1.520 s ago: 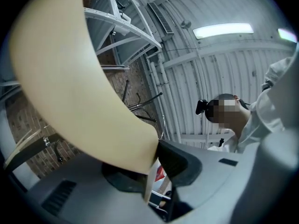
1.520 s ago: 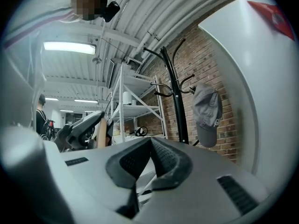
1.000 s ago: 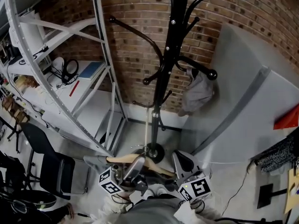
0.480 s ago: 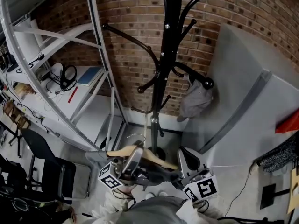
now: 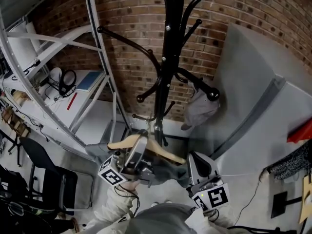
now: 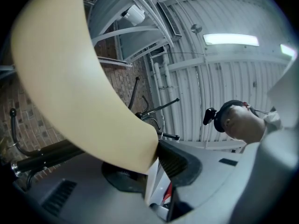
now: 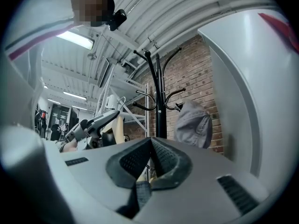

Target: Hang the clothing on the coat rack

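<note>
carry step: left gripper (image 5: 138, 147) clamped on wooden hanger (image 5: 158, 151), right gripper (image 5: 195, 165) pinching grey garment (image 5: 165, 172) near coat rack (image 5: 166, 67) base. next: raise hanger, hook over free arm.

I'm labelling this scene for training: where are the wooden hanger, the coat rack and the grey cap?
wooden hanger (image 5: 168, 154): head view, its bare wooden arm.
coat rack (image 5: 169, 52): head view, black centre pole.
grey cap (image 7: 194, 122): right gripper view, its crown.

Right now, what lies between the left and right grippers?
In the head view, the wooden hanger and the gray garment draped on it bridge the left gripper and right gripper.
</note>
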